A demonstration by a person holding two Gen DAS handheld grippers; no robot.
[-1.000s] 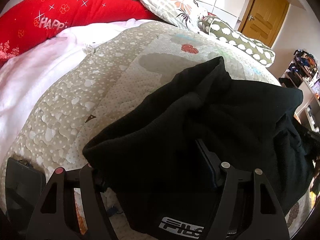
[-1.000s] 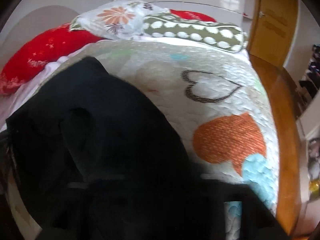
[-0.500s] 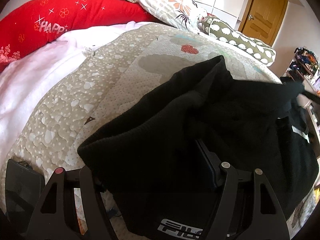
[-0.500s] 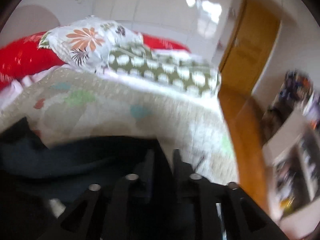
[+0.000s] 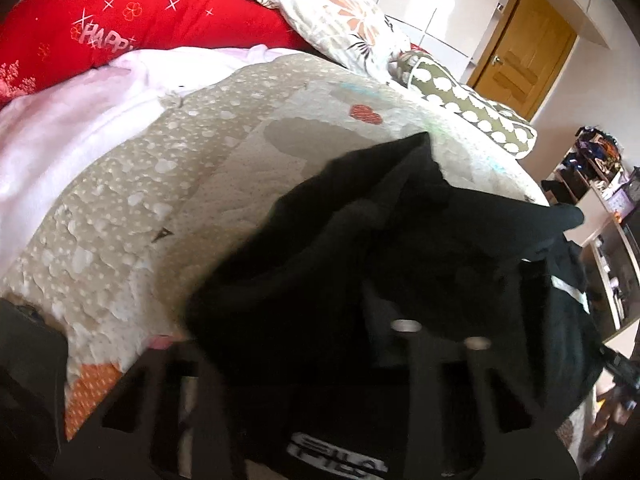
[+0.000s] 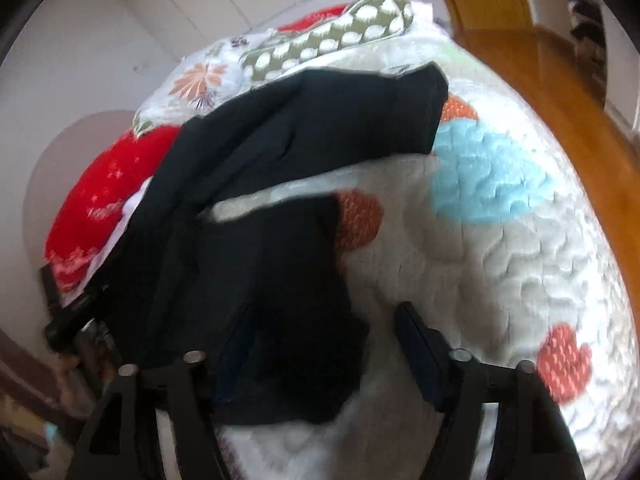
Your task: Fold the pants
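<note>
**Pants bunched between both grippers on the bed**

The black pants (image 6: 280, 208) lie on the quilt (image 6: 500, 264), long axis running toward the pillows. Right gripper (image 6: 316, 344) spread apart, straddling the near edge. Left gripper (image 5: 304, 344): cloth-covered, cannot tell.

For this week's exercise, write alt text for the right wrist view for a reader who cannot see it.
Black pants lie rumpled across a quilted bedspread with orange and blue hearts. The right gripper is open, its fingers either side of the nearest cloth. Pillows sit beyond.
</note>
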